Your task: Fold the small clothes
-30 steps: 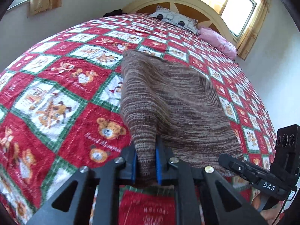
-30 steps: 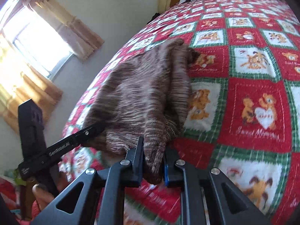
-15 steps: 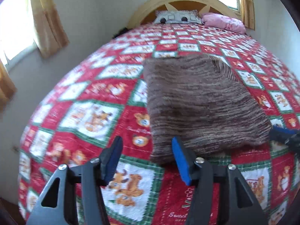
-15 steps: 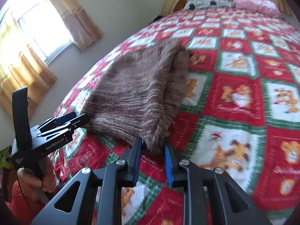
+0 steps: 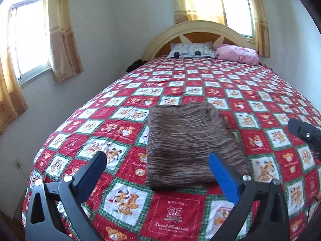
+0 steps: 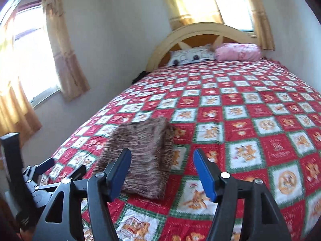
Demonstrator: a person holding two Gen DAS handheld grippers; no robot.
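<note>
Both grippers have just been opening: the left gripper (image 5: 157, 165) stands wide, the right gripper (image 6: 161, 173) partly spread, nothing between either. The brown knit garment (image 5: 188, 144), pinched a second ago, now lies folded on the bed quilt (image 5: 260, 100); this fold looks finished. A near quilt square reads "Sweet Memories".

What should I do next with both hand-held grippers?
Probably draw both back and call this fold done: the brown sweater lies flat on the bedspread, and the left hand-held gripper and right hand-held gripper have just been opening, nothing between their jaws.
</note>
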